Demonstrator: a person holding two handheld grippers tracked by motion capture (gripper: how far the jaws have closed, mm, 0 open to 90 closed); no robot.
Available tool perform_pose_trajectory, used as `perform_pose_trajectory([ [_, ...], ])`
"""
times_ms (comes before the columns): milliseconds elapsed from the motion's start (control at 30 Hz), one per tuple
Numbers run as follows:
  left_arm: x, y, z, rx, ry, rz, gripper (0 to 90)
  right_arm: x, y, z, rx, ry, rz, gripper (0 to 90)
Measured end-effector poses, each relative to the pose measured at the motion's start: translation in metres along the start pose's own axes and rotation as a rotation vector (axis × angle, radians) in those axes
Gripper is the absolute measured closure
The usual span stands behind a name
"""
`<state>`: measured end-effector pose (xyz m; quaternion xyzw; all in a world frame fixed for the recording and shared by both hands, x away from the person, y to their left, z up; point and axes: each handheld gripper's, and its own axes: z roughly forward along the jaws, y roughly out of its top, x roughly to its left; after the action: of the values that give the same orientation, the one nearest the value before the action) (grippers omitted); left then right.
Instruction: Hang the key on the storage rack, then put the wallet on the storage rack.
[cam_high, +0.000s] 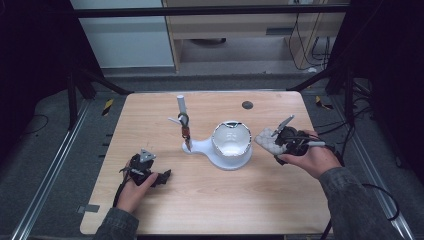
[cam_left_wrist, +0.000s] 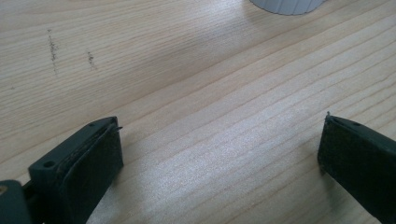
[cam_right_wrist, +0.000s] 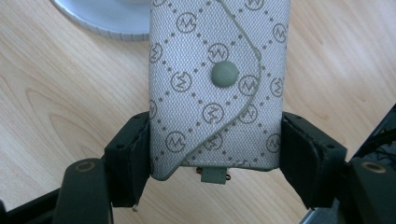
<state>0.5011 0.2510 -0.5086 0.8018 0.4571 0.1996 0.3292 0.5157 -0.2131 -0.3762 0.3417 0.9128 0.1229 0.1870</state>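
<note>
Key pouch (cam_right_wrist: 217, 88) already clamped by its sides in right tool (cam_right_wrist: 215, 154), just beside the white bowl-shaped stand (cam_high: 231, 142) on bench (cam_high: 210, 200). Left tool (cam_left_wrist: 219, 154) wide open, empty, low over bare wood. Likely left: carrying pouch to the stand and releasing.

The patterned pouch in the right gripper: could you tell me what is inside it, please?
That cannot be seen: the pouch has its flap snapped shut. A small grey tab pokes out below. The right gripper clamps its sides.
</note>
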Motion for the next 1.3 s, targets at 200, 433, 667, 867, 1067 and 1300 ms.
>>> perform_pose_trajectory([
  [200, 0.0, 0.0, 0.0, -0.002, 0.0, -0.002, 0.0, -0.001, 0.007, -0.006, -0.005, -0.01, -0.017, 30.9],
  [433, 0.0, 0.0, 0.0, -0.003, 0.001, -0.003, 0.0, -0.001, 0.014, -0.009, -0.009, -0.011, -0.034, 30.9],
  [667, 0.0, 0.0, 0.0, -0.005, 0.001, -0.005, 0.0, 0.003, 0.023, -0.014, -0.016, -0.02, -0.063, 30.9],
  [867, 0.0, 0.0, 0.0, -0.005, 0.001, -0.003, 0.0, 0.006, 0.03, -0.019, -0.024, -0.029, -0.091, 30.9],
  [1067, 0.0, 0.0, 0.0, -0.003, 0.001, -0.001, 0.0, 0.012, 0.036, -0.022, -0.042, -0.044, -0.116, 30.9],
  [1300, 0.0, 0.0, 0.0, -0.004, 0.001, -0.003, 0.0, 0.022, 0.04, -0.02, -0.047, -0.05, -0.149, 30.9],
])
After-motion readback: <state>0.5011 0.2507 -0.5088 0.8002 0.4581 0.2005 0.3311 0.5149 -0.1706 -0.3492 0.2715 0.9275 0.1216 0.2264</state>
